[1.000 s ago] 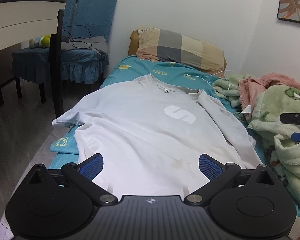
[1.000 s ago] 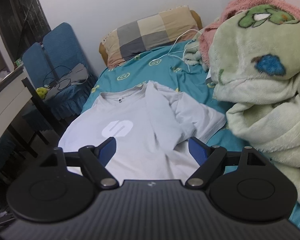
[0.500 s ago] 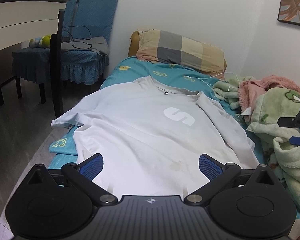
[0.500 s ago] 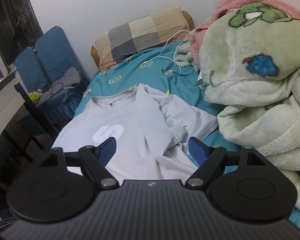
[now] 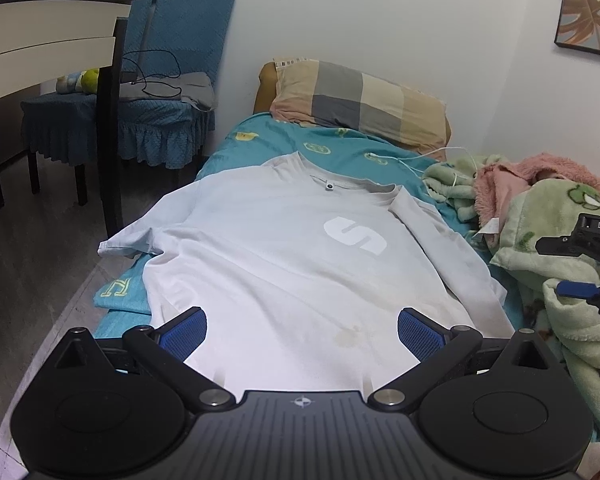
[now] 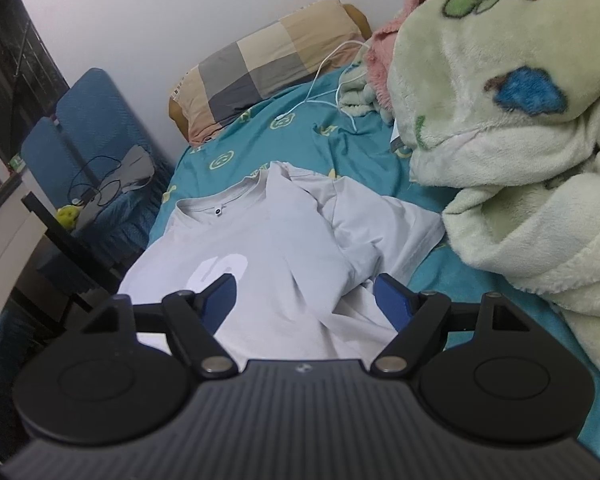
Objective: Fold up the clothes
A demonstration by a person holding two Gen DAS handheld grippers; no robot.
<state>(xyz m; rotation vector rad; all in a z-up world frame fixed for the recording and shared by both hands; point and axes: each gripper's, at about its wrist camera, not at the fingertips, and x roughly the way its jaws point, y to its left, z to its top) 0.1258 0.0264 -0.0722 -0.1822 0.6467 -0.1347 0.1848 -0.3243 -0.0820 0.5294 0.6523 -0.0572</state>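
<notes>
The shirt [image 5: 284, 264] lies flat on the bed [image 5: 340, 148], collar toward the pillow [image 5: 360, 102] at the head. Blankets [image 5: 548, 216] are heaped along its right side. Chairs [image 5: 140, 92] stand left of the bed, behind the worktop [image 5: 48, 52].

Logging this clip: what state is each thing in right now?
T-shirt: flat on bed, front up, right sleeve side folded inward.
Left tool: open, empty.
Right tool: open, empty.
Green blanket: bunched up beside the shirt.
White cable: loose on sheet.
</notes>
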